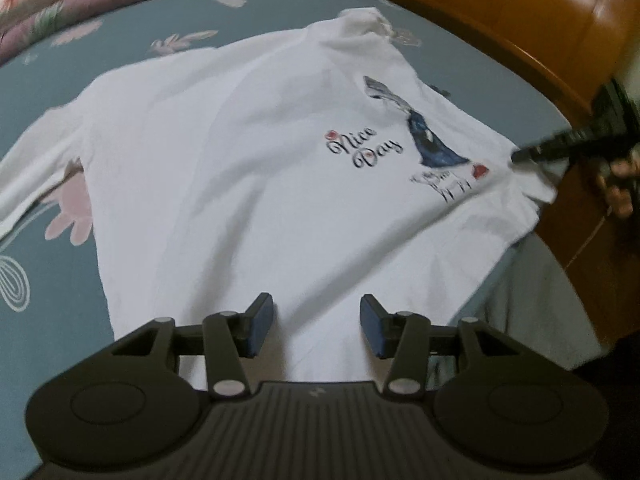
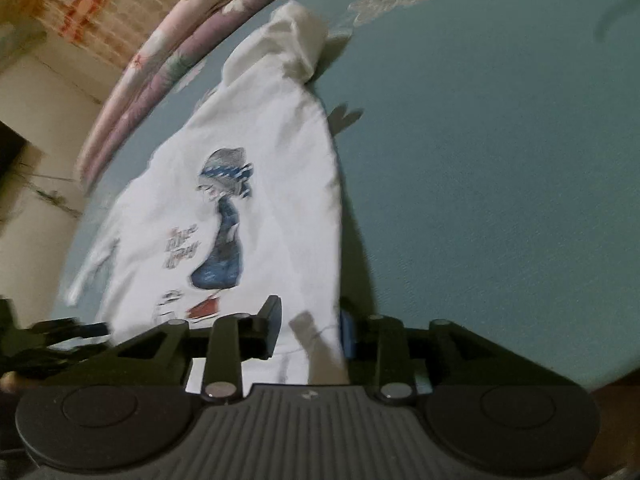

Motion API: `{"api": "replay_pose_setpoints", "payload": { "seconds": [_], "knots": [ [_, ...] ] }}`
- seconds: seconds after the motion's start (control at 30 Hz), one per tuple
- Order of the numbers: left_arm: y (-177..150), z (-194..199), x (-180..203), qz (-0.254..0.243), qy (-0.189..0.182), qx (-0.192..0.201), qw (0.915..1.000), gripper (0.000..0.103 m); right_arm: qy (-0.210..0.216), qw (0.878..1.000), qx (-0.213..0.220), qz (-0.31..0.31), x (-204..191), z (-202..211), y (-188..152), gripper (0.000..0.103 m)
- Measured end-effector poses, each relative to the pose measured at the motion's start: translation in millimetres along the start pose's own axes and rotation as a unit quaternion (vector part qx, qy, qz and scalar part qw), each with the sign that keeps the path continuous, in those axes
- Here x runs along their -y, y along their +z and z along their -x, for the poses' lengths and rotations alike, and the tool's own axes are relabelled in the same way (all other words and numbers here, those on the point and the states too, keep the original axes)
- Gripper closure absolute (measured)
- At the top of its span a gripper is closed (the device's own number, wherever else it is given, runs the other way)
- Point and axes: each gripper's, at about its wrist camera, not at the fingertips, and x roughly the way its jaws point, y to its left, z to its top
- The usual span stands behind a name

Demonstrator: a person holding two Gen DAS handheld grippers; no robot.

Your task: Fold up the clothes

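Shirt (image 1: pixel 240 168), white with a printed figure, lies spread on the teal bed (image 1: pixel 52 280). Left claw (image 1: pixel 316 330) is released above its hem; right claw (image 2: pixel 310 330) straddles a fabric edge, grip unclear.

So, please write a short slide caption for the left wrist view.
Left gripper open over the hem of a white T-shirt spread on a teal bedsheet.

The T-shirt (image 1: pixel 248 168) is white, with a blue and grey figure print, small red details and black script letters. The bed sheet (image 2: pixel 500 160) is blue-green with pale pink and white flowers. The folded quilt (image 1: pixel 60 4) is pink-purple with flowers.
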Motion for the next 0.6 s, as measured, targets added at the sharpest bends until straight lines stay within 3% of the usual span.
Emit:
{"api": "replay_pose_setpoints", "payload": {
  "seconds": [0.03, 0.13, 0.23, 0.33, 0.53, 0.6],
  "knots": [
    [-3, 1, 3, -0.014, 0.001, -0.001, 0.9999, 0.055, -0.026, 0.999, 0.009, 0.018, -6, 3, 1, 0.067],
    [-10, 1, 16, -0.058, -0.001, -0.003, 0.9983, 0.055, -0.042, 0.992, 0.019, 0.116, -44, 11, -9, 0.067],
    [-10, -4, 37, -0.105, -0.004, 0.003, 0.9945, 0.055, -0.052, 0.975, 0.027, 0.215, -82, 19, -20, 0.066],
    [-12, -9, 63, -0.162, -0.005, 0.008, 0.9868, 0.052, -0.012, 0.964, 0.002, 0.267, -119, 0, -30, 0.065],
    [-28, -29, 98, -0.288, 0.04, 0.014, 0.9567, 0.046, 0.037, 0.947, -0.038, 0.318, -162, -37, -45, 0.065],
    [-25, -25, 96, -0.284, 0.044, 0.028, 0.9575, 0.047, 0.038, 0.942, -0.041, 0.33, -169, -40, -46, 0.065]
  ]
}}
